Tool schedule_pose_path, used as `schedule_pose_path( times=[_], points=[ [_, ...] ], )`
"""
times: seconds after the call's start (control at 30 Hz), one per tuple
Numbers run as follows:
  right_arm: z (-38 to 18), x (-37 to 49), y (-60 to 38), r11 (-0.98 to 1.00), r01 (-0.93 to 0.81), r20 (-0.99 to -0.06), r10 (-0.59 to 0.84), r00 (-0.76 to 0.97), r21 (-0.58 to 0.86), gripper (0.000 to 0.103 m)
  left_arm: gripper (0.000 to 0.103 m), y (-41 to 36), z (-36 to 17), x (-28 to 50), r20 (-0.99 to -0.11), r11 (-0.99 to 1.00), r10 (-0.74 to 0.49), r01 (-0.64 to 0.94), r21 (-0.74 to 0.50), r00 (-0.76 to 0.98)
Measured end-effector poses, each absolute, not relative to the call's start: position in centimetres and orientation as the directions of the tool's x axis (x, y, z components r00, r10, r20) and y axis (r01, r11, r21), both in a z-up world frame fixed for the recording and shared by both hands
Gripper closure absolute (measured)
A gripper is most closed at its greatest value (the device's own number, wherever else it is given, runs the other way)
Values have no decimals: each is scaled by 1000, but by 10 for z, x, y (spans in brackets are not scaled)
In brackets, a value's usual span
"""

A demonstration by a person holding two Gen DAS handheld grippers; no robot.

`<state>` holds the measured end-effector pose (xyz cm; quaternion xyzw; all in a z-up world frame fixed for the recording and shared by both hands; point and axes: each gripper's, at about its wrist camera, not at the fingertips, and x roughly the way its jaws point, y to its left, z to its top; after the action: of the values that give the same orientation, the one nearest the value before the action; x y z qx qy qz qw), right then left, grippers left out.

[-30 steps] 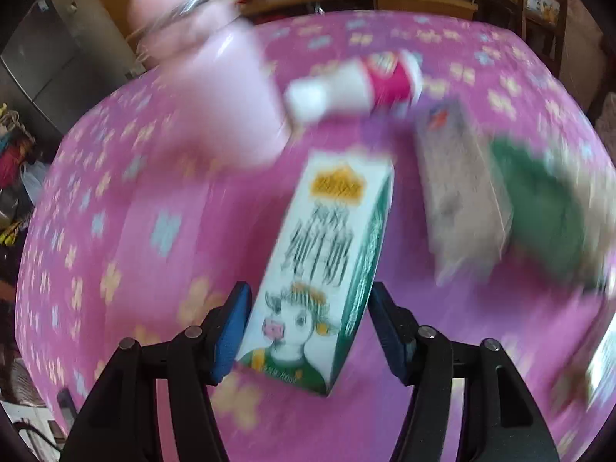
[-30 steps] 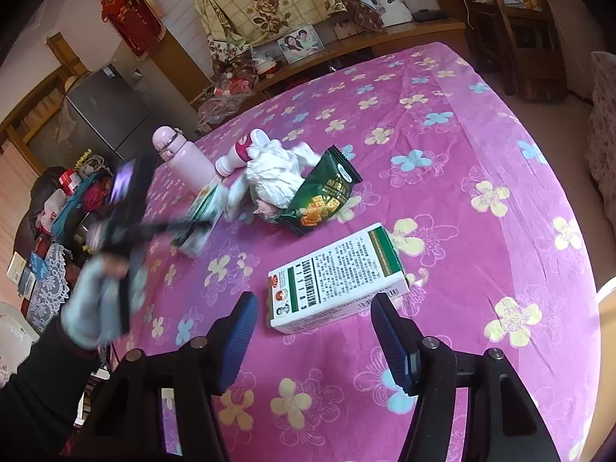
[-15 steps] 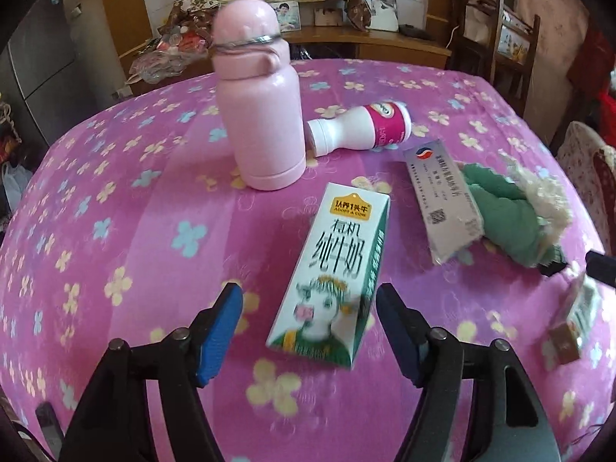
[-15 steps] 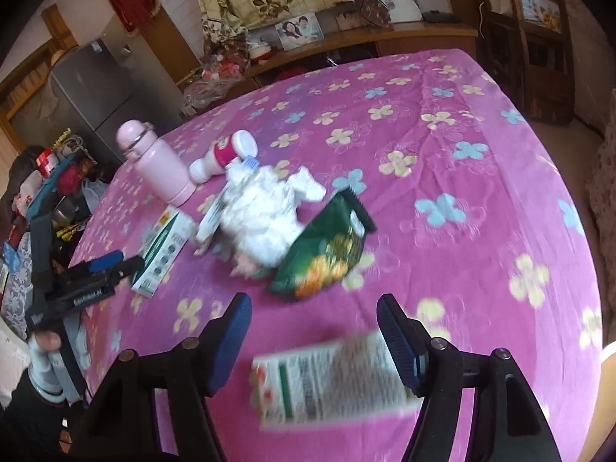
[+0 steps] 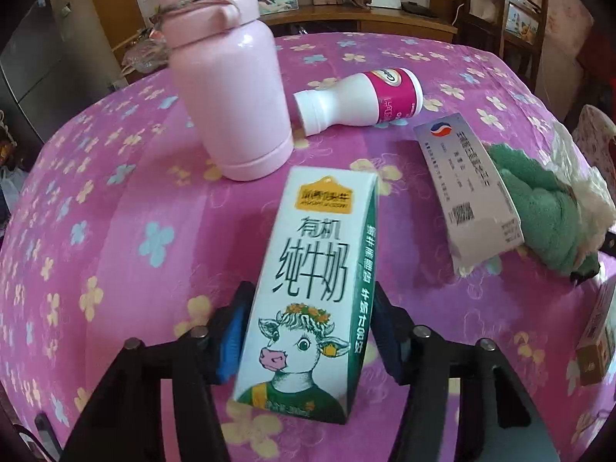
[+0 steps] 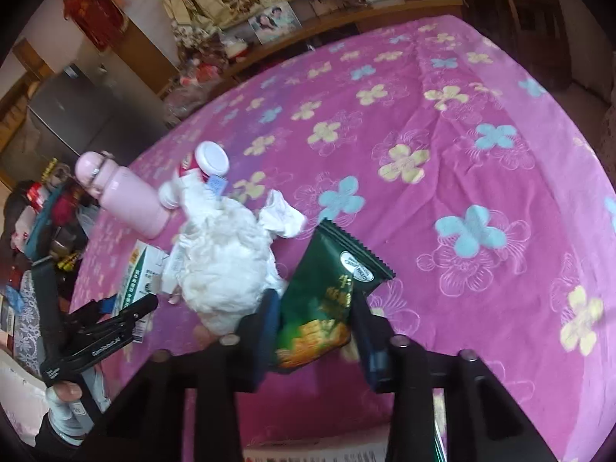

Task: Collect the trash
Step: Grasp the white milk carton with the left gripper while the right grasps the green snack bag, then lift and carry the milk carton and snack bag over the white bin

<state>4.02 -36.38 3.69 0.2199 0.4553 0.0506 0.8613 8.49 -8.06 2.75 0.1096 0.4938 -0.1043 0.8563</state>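
In the left wrist view, a white and green milk carton [image 5: 308, 288] with a cow on it lies on the pink flowered tablecloth [image 5: 115, 211]. My left gripper [image 5: 308, 331] is closed around its lower half, blue pads against both sides. In the right wrist view, my right gripper [image 6: 313, 327] is closed around the bottom of a green snack bag [image 6: 327, 288]. A crumpled white tissue wad [image 6: 227, 265] lies just left of the bag. The left gripper [image 6: 127, 312] on the milk carton [image 6: 140, 273] shows at the left there.
A pink thermos [image 5: 227, 88] stands upright behind the carton. A white and magenta bottle [image 5: 362, 100] lies on its side. A flat white box [image 5: 467, 188] rests against green packaging [image 5: 539, 211]. Another carton [image 5: 596, 331] lies at the right edge. Wooden furniture stands beyond the table.
Both grippers have moved forward and closed: the left on the milk carton, the right past the white and green box onto the green snack bag.
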Motion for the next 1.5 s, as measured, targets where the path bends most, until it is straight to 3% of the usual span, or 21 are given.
schedule_pose_path(
  times=[0.13,0.33,0.63,1.5],
  points=[
    [58,13,-365,914,79,-733,265,626,398,72,45,-69,36,61,-854,953,-100,295,65,511],
    [86,-35,-367,918,50,-692,260,673,393,72,45,-70,60,23,-831,946,-200,324,-25,519],
    [105,-110,-350,925,6,-669,269,693,379,72,45,-96,91,-39,-792,917,-283,395,-58,541],
    [92,-241,-426,895,203,-681,139,719,397,71,46,-223,100,-154,-776,779,-424,624,-50,467]
  ],
)
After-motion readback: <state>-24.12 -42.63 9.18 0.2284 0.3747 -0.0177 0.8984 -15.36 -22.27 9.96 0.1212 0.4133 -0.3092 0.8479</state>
